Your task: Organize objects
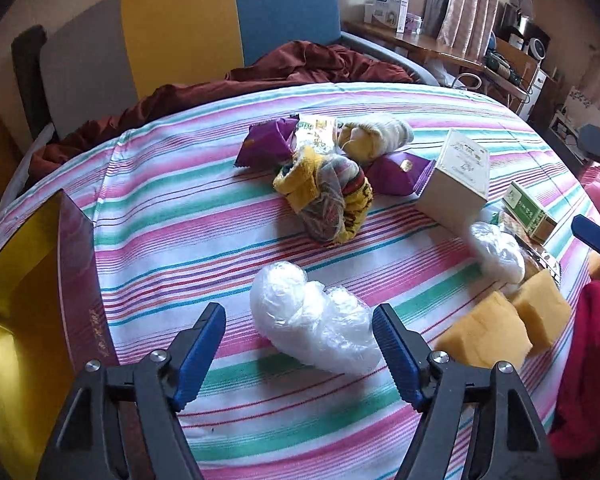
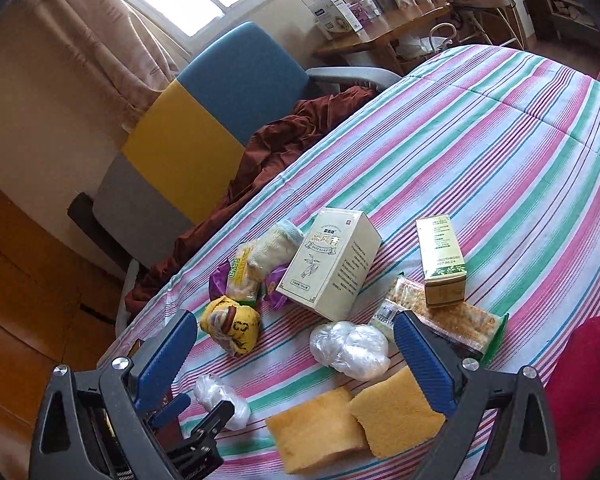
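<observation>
My left gripper point(image 1: 299, 316) stands open over the striped bed cover, its blue pads either side of a crumpled clear plastic bag bundle point(image 1: 312, 320). The right pad is close to the bag and the left pad is apart from it. In the right wrist view the same bundle point(image 2: 220, 400) lies between the left gripper's fingers at lower left. My right gripper point(image 2: 296, 356) is open and holds nothing. Ahead of it lie a second plastic bundle point(image 2: 350, 346) and two yellow sponges point(image 2: 316, 428).
A cream box point(image 2: 332, 264), a green box point(image 2: 442, 260) and a cracker packet point(image 2: 440, 320) lie beyond. Rolled yellow socks point(image 1: 324, 196) and purple packets point(image 1: 268, 140) sit mid-bed. An open gold-lined box point(image 1: 28, 300) stands at the left; a red sleeve point(image 2: 588, 392) is on the right.
</observation>
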